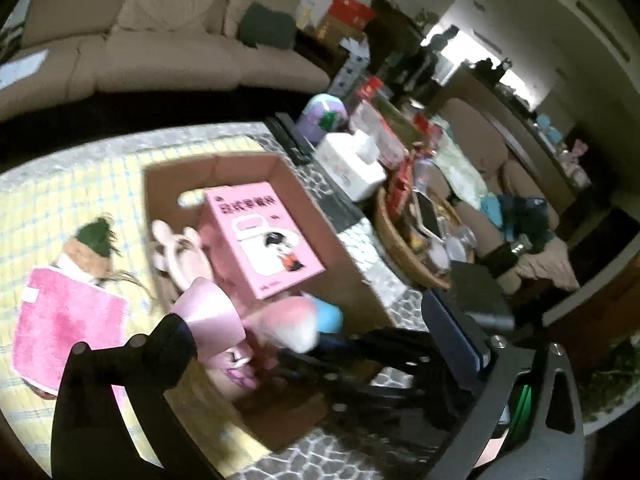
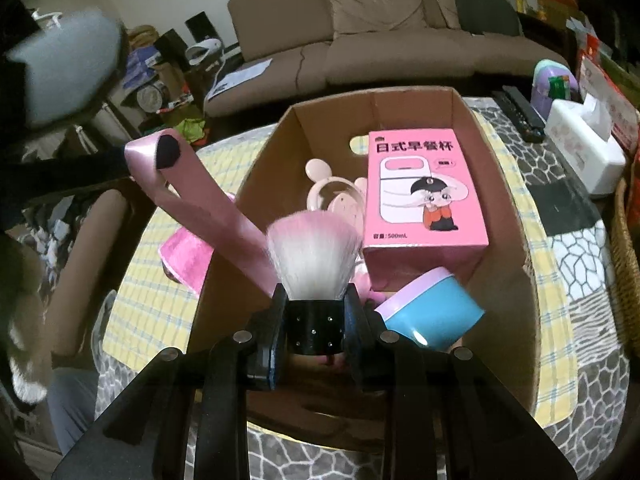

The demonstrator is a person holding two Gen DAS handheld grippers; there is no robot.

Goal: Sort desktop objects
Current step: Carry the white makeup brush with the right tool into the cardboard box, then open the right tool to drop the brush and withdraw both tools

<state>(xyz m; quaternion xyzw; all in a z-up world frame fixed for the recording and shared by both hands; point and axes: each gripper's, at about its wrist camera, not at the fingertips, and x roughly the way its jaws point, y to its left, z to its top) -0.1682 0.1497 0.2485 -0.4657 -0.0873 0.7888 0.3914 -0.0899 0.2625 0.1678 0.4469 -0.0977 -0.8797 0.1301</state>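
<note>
A cardboard box (image 2: pixel 504 216) stands on the table and holds a pink carton (image 2: pixel 424 196), a pink mirror (image 2: pixel 332 196) and a blue and pink jar (image 2: pixel 432 312). My right gripper (image 2: pixel 314 312) is shut on a makeup brush (image 2: pixel 312 256) with pink-white bristles, held over the box's near side. In the right wrist view one left finger (image 2: pixel 168 152) has a pink satin ribbon (image 2: pixel 224 216) looped over it, running down into the box. The left gripper (image 1: pixel 308 336) has its jaws wide apart. The ribbon (image 1: pixel 208 316) drapes over its left finger (image 1: pixel 172 344). The box (image 1: pixel 348 272) and brush (image 1: pixel 288 324) show there too.
A pink towel (image 1: pixel 68 320) and a small plush doll (image 1: pixel 94 248) lie on the yellow checked cloth (image 1: pixel 60 200) left of the box. A white tissue box (image 2: pixel 584 148), a remote (image 2: pixel 520 112), a purple container (image 2: pixel 554 84) and a wicker basket (image 1: pixel 400 236) stand to the right. A sofa (image 2: pixel 400 40) is behind.
</note>
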